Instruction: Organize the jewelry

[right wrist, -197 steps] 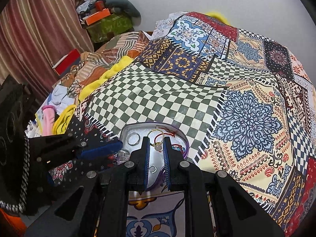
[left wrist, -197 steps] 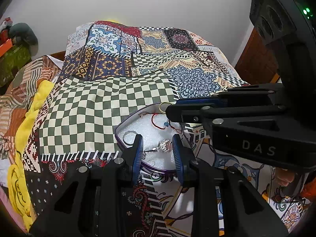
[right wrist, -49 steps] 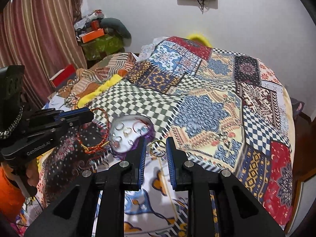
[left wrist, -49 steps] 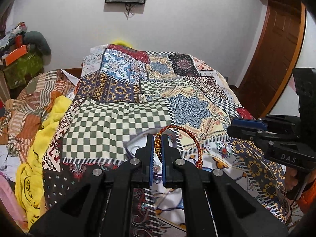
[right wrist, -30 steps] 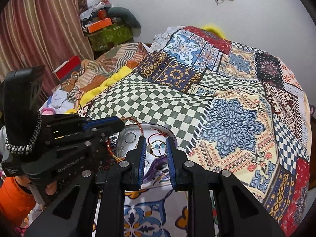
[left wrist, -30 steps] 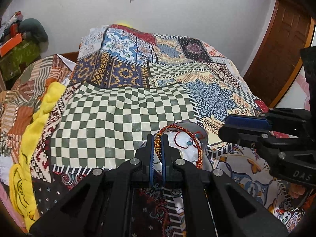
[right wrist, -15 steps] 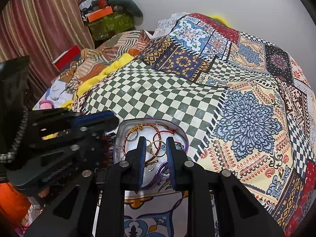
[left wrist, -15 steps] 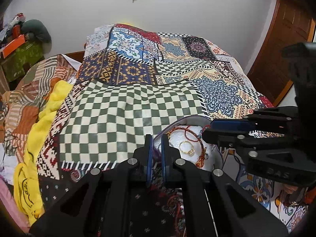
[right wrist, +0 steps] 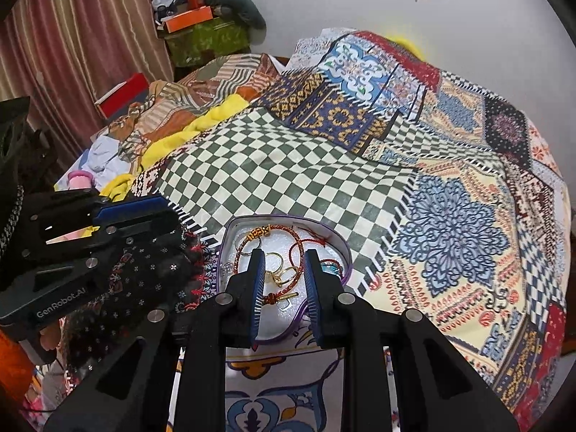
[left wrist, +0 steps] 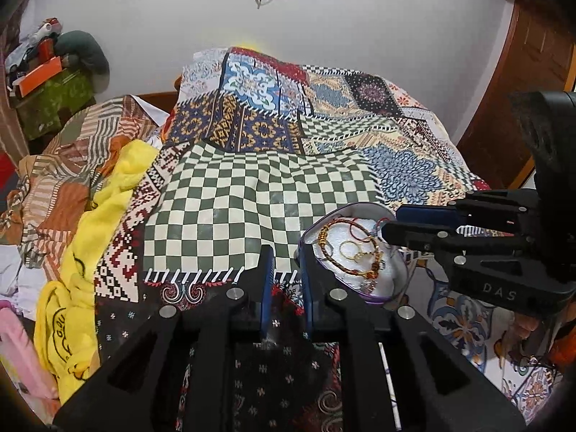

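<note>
A purple-rimmed jewelry box with a white lining lies on the patchwork bedspread; it also shows in the left wrist view. Inside lie a red-and-gold braided bracelet, gold rings, a thin red cord and other small pieces; the bracelet also shows in the left wrist view. My right gripper is open and empty just above the box, over the rings. My left gripper is open and empty, just left of the box.
The bed is covered by a patterned quilt with a green checkered patch. Yellow cloth and striped bedding lie at the left. A wooden door stands at the right. Boxes and clutter sit by the curtain.
My left gripper let the braided bracelet go into the box and opened, shifting left. My right gripper dropped the gold ring into the box and opened wider.
</note>
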Demonstrator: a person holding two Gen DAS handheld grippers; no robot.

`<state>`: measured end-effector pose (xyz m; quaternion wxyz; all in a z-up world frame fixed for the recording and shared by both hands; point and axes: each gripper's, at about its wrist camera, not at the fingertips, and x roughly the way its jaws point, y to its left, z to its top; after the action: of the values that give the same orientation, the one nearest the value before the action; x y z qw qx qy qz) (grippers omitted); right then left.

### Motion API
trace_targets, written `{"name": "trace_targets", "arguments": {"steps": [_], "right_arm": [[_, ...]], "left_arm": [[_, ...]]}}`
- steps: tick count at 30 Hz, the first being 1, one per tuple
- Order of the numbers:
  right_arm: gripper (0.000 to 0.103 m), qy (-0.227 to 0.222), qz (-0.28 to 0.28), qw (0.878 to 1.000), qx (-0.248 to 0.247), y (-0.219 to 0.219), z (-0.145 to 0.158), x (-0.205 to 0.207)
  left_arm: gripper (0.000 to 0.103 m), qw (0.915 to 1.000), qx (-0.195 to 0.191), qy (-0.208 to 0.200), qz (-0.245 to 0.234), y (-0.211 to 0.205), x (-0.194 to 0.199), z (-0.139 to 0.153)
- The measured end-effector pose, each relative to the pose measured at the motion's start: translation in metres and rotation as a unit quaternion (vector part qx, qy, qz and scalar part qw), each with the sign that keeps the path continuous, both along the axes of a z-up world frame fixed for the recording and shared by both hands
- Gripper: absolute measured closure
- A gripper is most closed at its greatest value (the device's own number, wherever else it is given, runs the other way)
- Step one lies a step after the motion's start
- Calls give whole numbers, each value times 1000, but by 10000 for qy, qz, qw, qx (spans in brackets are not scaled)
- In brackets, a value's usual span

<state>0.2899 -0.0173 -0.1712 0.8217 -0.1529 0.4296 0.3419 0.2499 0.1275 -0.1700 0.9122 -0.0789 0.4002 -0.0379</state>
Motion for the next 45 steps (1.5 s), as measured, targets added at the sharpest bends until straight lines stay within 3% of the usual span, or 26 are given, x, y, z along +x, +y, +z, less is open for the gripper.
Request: {"name": "trace_targets", "arguments": {"steps": [6,12,14,18,23,24,27,28,31,32,33,34,35,38,45], "right_arm": [[83,-276,-121,9993,219,-12,30,-19],[83,-1041,-297,9921,641,-36,92,-63],[83,-1294,-345,9874,846,-46,112,-79],[83,-1882,-502,9716,1340,-69,155,-120],[83,-2452,-739,9500,1789,-89,186,-165],[79,-2588,-805,9442,1870,-94,191,-175],[51,-2773,-977,9328,2084,-102,195,-193],[48,-2824,-1036,9296,2128,-104,196,-197],[45,-2987,-1187,9229,2120,-106,196,-207],[41,-3030,-1234,9212,2104,-106,195,-209],[29,-3060,-1278,9197,2101,-105,195,-211],[19,-3112,-1351,9166,2113,-106,195,-214],[16,-3160,-1411,9134,2145,-107,195,-216],[14,-3302,-1557,9071,2096,-107,196,-223],[12,-3302,-1566,9068,2103,-105,198,-226]], "left_arm": [[90,9995,48,-324,4,-7,-23,34],[90,9952,190,-958,-19,-24,-58,90],[89,9917,254,-1262,-33,-31,-74,112],[72,9812,292,-1906,43,-42,-109,149],[67,9652,223,-2601,146,-51,-156,186],[63,9622,222,-2708,179,-53,-164,191],[49,9557,222,-2924,249,-55,-184,198],[47,9532,239,-2998,295,-56,-190,200],[25,9471,320,-3163,451,-59,-205,202],[16,9453,332,-3206,498,-59,-208,202],[11,9437,321,-3246,543,-59,-212,202],[10,9429,308,-3268,575,-59,-213,201],[10,9424,312,-3277,598,-59,-215,201],[10,9417,403,-3280,628,-60,-219,199],[10,9401,539,-3305,637,-68,-226,195]]}}
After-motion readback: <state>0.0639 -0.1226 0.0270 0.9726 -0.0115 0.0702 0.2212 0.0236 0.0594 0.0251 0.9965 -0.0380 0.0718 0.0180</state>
